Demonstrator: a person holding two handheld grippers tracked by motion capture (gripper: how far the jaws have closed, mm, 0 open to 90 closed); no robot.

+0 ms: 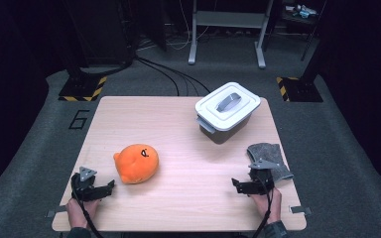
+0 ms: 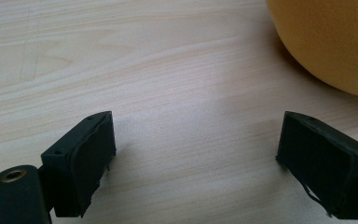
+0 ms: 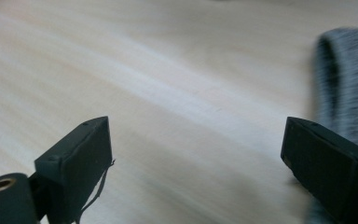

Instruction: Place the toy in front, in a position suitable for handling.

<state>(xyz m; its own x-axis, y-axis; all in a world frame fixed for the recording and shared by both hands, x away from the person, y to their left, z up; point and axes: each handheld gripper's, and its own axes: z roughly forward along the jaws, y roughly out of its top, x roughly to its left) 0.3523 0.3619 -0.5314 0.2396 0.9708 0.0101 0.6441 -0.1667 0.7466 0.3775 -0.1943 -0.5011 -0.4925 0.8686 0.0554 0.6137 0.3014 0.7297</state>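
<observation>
High view: we list a wooden table [image 1: 178, 208] with four items on it and a gripper at each lower corner of the frame.
Orange plush toy [image 1: 137, 163]: lies left of centre in the high view, just up and right of the left gripper [image 1: 110, 188]; in the left gripper view its rounded flank [image 2: 326, 42] sits in the upper right corner, apart from both jaws.
Left gripper state: jaws stand wide apart over bare wood, nothing between them.
Right gripper [image 1: 235, 184]: lower right of the high view, jaws spread wide with only tabletop between them.
Grey cloth [image 1: 270, 158]: lies at the right edge of the table, partly under the right gripper's body; in the right gripper view it [image 3: 349, 79] runs down the right edge, just behind the right-hand jaw.
White lidded box [image 1: 226, 110]: upper right of the table, lid on, well apart from both grippers.
Risk, plush: we judge it soft and round, so a jaw that meets it off-centre could roll it away or pinch only surface fabric.
Risk, cloth: we judge the right-hand jaw could snag the cloth as it travels and drag it over the table edge.
Risk, blur: the right gripper view is smeared, so we cannot tell whether jaw and cloth touch.
</observation>
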